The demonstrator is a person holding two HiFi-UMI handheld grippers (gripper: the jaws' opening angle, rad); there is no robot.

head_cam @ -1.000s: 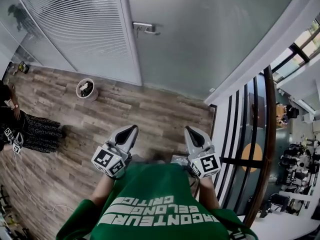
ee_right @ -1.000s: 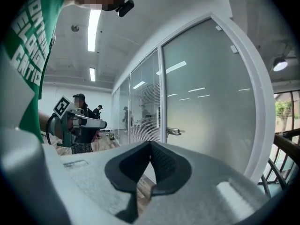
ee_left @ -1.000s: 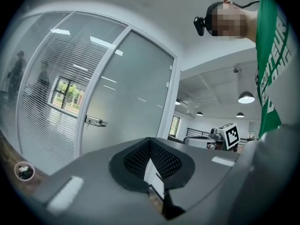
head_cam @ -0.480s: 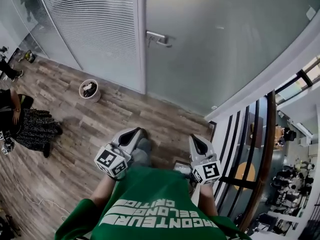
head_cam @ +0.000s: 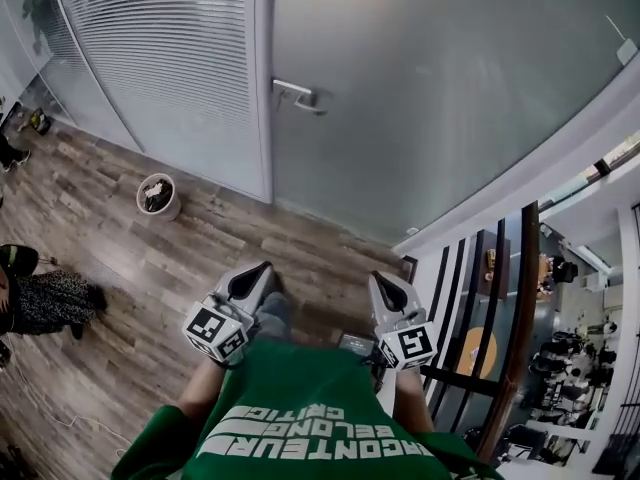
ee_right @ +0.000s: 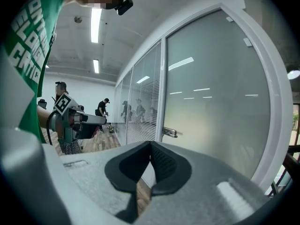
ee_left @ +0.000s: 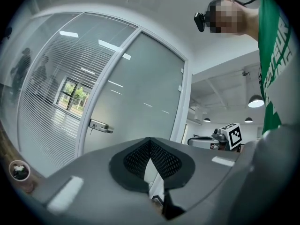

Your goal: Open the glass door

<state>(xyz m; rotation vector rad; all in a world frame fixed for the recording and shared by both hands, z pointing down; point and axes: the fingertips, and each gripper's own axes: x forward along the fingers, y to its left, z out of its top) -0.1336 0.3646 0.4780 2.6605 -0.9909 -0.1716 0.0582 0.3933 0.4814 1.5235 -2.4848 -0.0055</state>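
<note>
While left gripper (head_cam: 262, 268), right gripper (head_cam: 381, 278) stay shut, door handle (head_cam: 298, 96) seemingly nearer.

Frosted glass door (head_cam: 430, 98): closed in its white frame, lever handle (head_cam: 297, 95) at its left edge. A glazed panel with slatted blinds (head_cam: 170, 58) stands directly to its left. Wooden floor (head_cam: 120, 238) in front, with a small round pot (head_cam: 157, 195) standing near the panel's base. Left claw (head_cam: 252, 276) and right claw (head_cam: 386, 286) are held low before a green shirt (head_cam: 300, 408), pointing towards the door, well apart from it and touching nothing. A dark railing (head_cam: 520, 298) runs at right.
</note>
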